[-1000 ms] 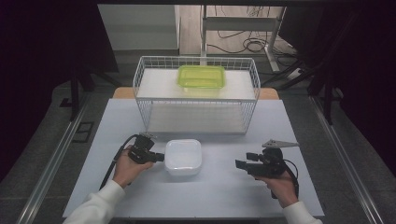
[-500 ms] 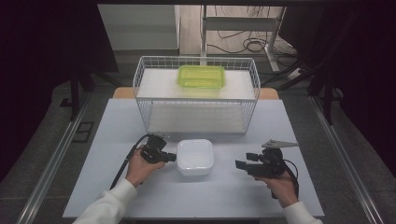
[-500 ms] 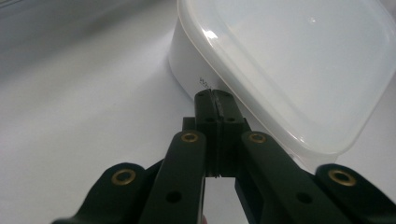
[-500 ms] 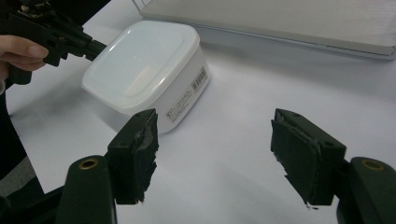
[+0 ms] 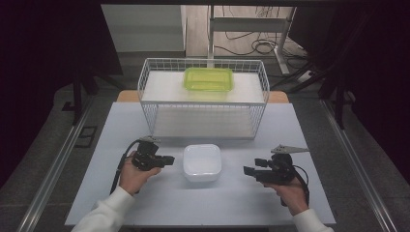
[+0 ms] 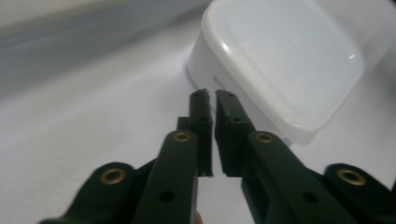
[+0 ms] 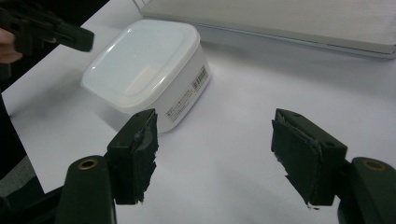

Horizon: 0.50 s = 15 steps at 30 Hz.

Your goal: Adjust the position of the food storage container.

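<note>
A white lidded plastic container [image 5: 202, 162] sits on the table's middle front; it also fills the upper part of the left gripper view [image 6: 280, 60] and appears in the right gripper view [image 7: 147, 70]. My left gripper [image 5: 168, 160] is shut and empty, its tips [image 6: 211, 95] just short of the container's left side. To the container's right, my right gripper [image 5: 247, 171] stands open with nothing between its jaws [image 7: 215, 154], a hand's width away.
A white wire basket [image 5: 150, 104] stands at the back of the table, with a green lidded container [image 5: 208, 79] resting on top of it. The pale table top [image 5: 203, 203] stretches in front of the white container.
The white container has slid to the right, toward the table's middle, pushed along by my left gripper. The left hand followed it rightward. The right gripper stayed still.
</note>
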Tool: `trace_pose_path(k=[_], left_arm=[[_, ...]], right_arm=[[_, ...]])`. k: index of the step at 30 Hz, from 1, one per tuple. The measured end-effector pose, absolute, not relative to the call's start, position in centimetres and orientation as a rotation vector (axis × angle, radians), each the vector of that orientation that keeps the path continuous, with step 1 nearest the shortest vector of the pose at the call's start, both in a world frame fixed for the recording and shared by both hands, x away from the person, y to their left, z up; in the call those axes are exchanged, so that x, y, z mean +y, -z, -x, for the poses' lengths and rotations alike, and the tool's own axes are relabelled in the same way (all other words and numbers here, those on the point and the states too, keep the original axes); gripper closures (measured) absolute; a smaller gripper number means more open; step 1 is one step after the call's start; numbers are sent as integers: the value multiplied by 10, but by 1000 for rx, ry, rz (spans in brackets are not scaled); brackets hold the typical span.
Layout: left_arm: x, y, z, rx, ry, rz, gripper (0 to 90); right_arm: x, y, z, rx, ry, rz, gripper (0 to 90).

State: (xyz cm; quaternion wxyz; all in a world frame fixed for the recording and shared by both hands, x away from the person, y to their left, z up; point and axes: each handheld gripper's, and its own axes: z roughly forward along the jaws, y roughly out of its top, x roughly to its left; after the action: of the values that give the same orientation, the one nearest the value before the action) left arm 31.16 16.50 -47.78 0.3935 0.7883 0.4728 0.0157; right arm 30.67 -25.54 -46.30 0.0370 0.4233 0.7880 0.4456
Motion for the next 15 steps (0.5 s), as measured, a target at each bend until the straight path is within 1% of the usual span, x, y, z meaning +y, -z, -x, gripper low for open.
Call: trace_pose_path(k=[1,2,3,4,5,6,8,12,15], left_arm=[[165,478,-312,1200,-40,-2000,782],[166,475,-310,1204,-47,-1982,782],[167,473,-308,1208,-47,-1962,726],[168,470,-305,1210,-33,-1936,639],[168,470,-305,1210,-33,-1936,602],[169,469,-304,1210,-25,-1924,602],[169,466,-303,1211,-10,-1904,509],[171,463,-300,1222,16,-1865,442],[172,463,-300,1229,21,-1853,432]], right_arm=[[-255,463,-307,2419,-1368,-1299,313],[-255,463,-307,2420,-1367,-1295,313],[-255,463,-307,2425,-1365,-1297,312],[-255,463,-306,2429,-1363,-1296,311],[-255,463,-306,2429,-1363,-1296,311],[-255,463,-307,2429,-1362,-1296,308],[-255,464,-307,2430,-1362,-1296,308],[-255,464,-307,2430,-1368,-1304,304],[-255,464,-308,2432,-1372,-1307,298]])
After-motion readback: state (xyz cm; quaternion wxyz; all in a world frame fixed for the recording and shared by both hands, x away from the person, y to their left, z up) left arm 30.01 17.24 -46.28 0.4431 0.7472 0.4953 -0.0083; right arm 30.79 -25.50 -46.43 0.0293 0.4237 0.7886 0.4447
